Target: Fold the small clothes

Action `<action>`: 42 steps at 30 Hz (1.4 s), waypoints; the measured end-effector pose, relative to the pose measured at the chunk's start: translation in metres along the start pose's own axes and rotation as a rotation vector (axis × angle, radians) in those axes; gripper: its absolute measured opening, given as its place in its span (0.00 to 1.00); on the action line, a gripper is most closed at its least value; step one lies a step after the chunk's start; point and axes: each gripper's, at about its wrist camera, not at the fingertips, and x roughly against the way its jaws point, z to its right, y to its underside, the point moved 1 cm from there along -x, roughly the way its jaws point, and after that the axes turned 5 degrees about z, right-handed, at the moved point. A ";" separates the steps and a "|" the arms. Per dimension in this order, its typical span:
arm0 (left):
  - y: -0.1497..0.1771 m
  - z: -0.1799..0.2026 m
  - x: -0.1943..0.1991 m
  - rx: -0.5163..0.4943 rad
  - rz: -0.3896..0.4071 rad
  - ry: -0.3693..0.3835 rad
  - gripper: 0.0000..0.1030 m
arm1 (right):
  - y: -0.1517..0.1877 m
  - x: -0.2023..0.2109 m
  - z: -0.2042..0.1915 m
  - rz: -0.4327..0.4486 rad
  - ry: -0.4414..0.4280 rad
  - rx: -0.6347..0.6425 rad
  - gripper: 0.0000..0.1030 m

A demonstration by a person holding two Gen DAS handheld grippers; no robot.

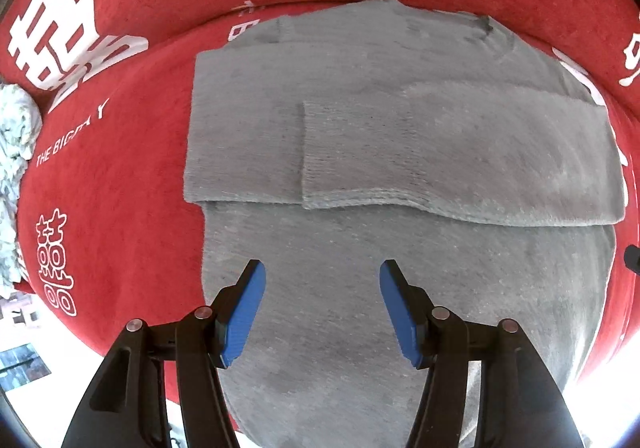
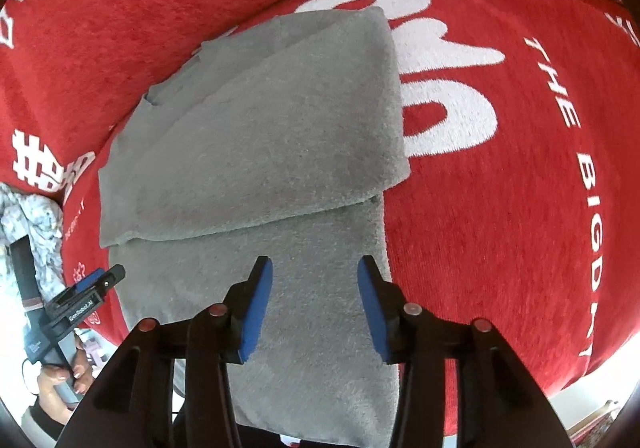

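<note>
A small grey knit sweater (image 1: 360, 151) lies flat on a red cloth with white lettering (image 1: 120, 187). Both sleeves are folded across its chest. My left gripper (image 1: 322, 276) is open and empty, hovering over the sweater's lower body. In the right wrist view the same sweater (image 2: 256, 135) runs away from me, and my right gripper (image 2: 316, 268) is open and empty over its lower part. The left gripper (image 2: 102, 280) also shows at the left edge of the right wrist view, held by a hand.
A pale crumpled garment (image 1: 14, 151) lies at the left edge of the red cloth; it also shows in the right wrist view (image 2: 36, 224). The red cloth (image 2: 500, 207) drops off toward a bright floor at the near side.
</note>
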 end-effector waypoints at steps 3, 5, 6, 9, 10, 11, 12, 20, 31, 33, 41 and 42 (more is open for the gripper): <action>0.004 0.003 0.002 -0.001 0.002 -0.015 0.59 | 0.002 0.003 -0.002 -0.001 -0.011 0.010 0.53; 0.007 0.004 0.002 0.012 -0.006 -0.008 0.59 | 0.003 0.003 -0.002 -0.004 -0.013 0.015 0.57; 0.009 0.004 0.003 0.022 -0.012 -0.002 0.59 | 0.004 0.003 -0.002 -0.006 -0.015 0.017 0.59; 0.015 0.000 0.005 0.065 -0.005 0.015 0.97 | 0.007 0.002 -0.002 -0.017 -0.032 0.023 0.62; 0.017 -0.001 0.008 0.078 0.011 0.013 1.00 | 0.008 0.002 -0.002 -0.022 -0.042 0.024 0.66; 0.019 -0.003 0.011 0.087 0.034 0.016 1.00 | 0.010 0.002 -0.002 -0.026 -0.053 0.024 0.68; 0.021 -0.003 0.012 0.092 0.036 0.021 1.00 | 0.012 0.001 -0.001 -0.028 -0.061 0.025 0.73; 0.053 -0.011 0.006 0.117 -0.017 0.022 1.00 | 0.035 -0.005 0.007 -0.052 -0.102 0.000 0.78; 0.122 -0.051 -0.007 0.115 -0.059 0.072 1.00 | 0.112 -0.012 0.033 -0.113 -0.175 -0.088 0.78; 0.143 -0.057 -0.008 0.119 -0.070 0.096 1.00 | 0.134 -0.016 0.039 -0.148 -0.179 -0.097 0.78; 0.223 -0.067 -0.028 0.115 -0.173 0.193 1.00 | 0.212 -0.037 0.067 -0.284 -0.240 -0.152 0.78; 0.228 -0.067 -0.031 0.120 -0.184 0.204 1.00 | 0.219 -0.041 0.070 -0.293 -0.234 -0.154 0.78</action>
